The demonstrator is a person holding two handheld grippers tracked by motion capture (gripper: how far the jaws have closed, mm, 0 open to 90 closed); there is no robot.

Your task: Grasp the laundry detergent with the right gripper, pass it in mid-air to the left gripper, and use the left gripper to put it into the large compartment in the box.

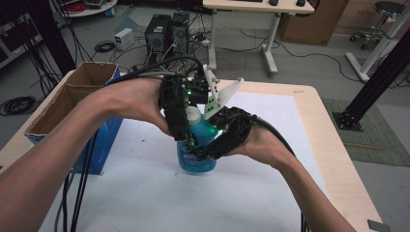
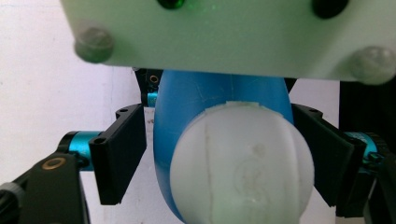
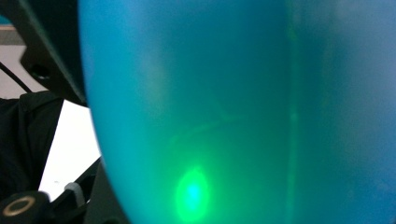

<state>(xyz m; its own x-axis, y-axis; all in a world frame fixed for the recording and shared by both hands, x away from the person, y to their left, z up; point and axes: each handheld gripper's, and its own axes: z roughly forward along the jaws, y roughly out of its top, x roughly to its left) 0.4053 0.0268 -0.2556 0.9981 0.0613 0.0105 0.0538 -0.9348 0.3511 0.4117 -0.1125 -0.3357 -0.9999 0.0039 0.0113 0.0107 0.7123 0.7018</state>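
A blue bottle [image 1: 196,160] with a white cap [image 1: 193,115] stands upright on the white mat [image 1: 145,193]. My left gripper [image 1: 189,129] comes down on it from above. In the left gripper view the left gripper [image 2: 224,158] is open, its jaws straddling the cap [image 2: 240,163], with a small gap at the left jaw. My right gripper [image 1: 213,139] reaches in from the right and is shut on the bottle's upper body. Its white plate [image 2: 224,32] hangs over the bottle [image 2: 196,98]. The right gripper view is pressed up against the blue bottle wall [image 3: 233,112], lit by a green spot.
An open cardboard box [image 1: 72,96] sits at the table's left edge, with a blue box [image 1: 109,137] against it. Black cables [image 1: 77,193] trail along the left forearm. Beyond the table's far edge [image 1: 290,89] are computer towers [image 1: 167,31] and a desk.
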